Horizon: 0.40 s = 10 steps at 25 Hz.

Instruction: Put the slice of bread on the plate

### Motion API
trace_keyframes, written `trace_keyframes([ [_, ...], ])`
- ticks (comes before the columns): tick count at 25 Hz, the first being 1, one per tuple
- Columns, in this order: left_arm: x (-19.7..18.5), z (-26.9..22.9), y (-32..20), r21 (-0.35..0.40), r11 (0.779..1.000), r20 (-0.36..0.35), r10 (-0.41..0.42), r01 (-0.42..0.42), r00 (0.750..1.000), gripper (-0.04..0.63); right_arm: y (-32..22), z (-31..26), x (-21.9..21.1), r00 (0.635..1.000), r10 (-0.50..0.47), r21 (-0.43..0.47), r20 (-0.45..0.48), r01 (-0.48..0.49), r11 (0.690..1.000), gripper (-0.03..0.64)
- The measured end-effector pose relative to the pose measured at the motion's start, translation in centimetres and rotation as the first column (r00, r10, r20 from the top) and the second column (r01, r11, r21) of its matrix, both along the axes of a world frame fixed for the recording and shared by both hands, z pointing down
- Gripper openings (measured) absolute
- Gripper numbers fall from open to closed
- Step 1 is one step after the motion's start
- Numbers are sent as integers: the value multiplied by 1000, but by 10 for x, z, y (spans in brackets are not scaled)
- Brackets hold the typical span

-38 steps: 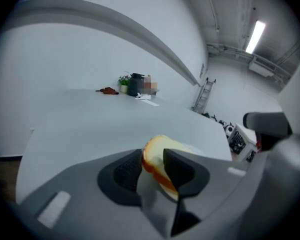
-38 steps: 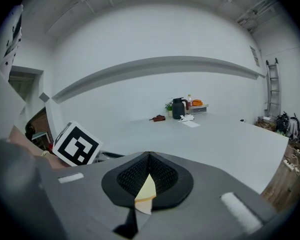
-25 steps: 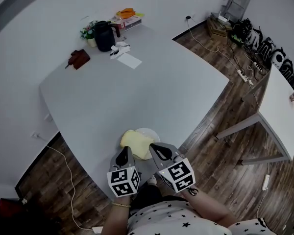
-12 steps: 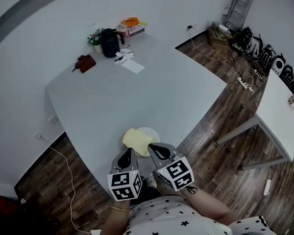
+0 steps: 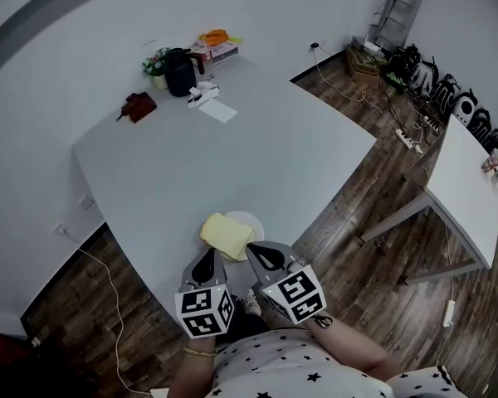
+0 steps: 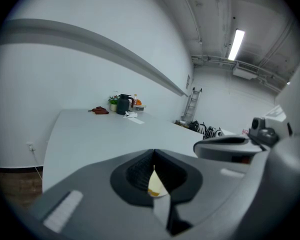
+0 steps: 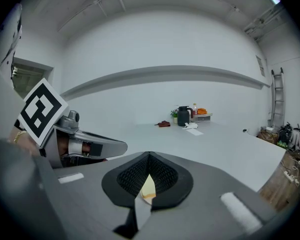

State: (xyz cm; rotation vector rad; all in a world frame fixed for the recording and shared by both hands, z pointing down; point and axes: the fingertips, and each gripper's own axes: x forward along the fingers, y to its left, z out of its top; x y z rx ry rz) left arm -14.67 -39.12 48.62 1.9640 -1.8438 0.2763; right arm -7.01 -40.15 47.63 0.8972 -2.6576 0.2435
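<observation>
Table | head view: whole bread on plate | gripper views: sliver | left gripper, right gripper closed

We see our left claw with jaws pressed together, a sliver of the slice of bread showing past them; a black jug stands far across the bench.

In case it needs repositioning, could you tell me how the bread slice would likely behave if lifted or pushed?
The bread slice looks thick and soft, so it would probably sag or dent if pinched. It seems light, and since it overhangs the plate on one side, a push may slide it off.
</observation>
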Motion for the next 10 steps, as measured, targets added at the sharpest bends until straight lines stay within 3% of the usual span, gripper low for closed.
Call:
trace_keyframes([
  [10, 2, -4, -1, 4, 1000, 4, 13, -13, 1000, 8, 1, -2, -2, 1000, -5, 15, 8, 5, 1000, -3],
])
